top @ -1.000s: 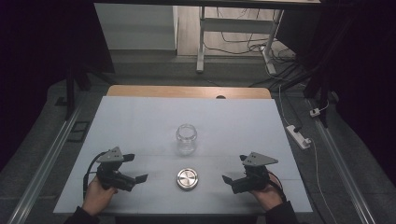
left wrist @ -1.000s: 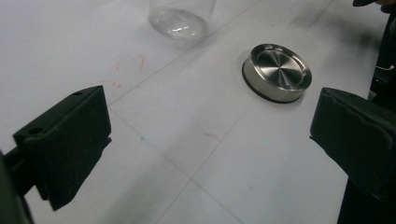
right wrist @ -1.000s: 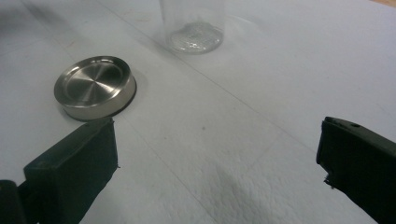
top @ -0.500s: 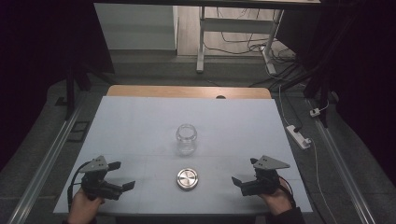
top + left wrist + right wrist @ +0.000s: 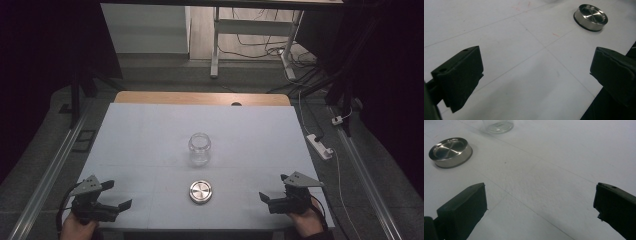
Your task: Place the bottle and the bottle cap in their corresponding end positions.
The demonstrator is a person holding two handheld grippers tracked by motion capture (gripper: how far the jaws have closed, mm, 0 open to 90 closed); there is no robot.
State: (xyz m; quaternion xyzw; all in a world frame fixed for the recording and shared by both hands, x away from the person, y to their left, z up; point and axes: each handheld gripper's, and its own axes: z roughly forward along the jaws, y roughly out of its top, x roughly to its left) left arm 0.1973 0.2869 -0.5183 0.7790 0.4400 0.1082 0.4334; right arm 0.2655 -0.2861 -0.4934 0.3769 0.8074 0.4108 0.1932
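— Lid (image 5: 201, 192) first: where does it sit from the high view?

— One round metal lid, flat on the tabletop (image 5: 150, 130) near the front edge, about midway between the two grippers and well apart from both. One clear glass jar (image 5: 199, 148) stands upright just behind it, mouth open, not touching it. The left gripper (image 5: 118, 196) is at the front left corner, the right gripper (image 5: 266, 195) near the front right corner – each held in a hand, jaws spread, nothing between them. Bare tabletop lies all around the jar and lid.

— And the left gripper view?

— Its two black jaws stand wide apart over bare surface, empty. The lid (image 5: 590, 17) lies far off at upper right, and the tabletop's edge runs close past the right-hand jaw.

— The right gripper view?

— Same story: jaws wide apart, gripping nothing. The lid (image 5: 451, 151) is at upper left, the jar's base (image 5: 498, 125) behind it at the top edge – open white surface in between.
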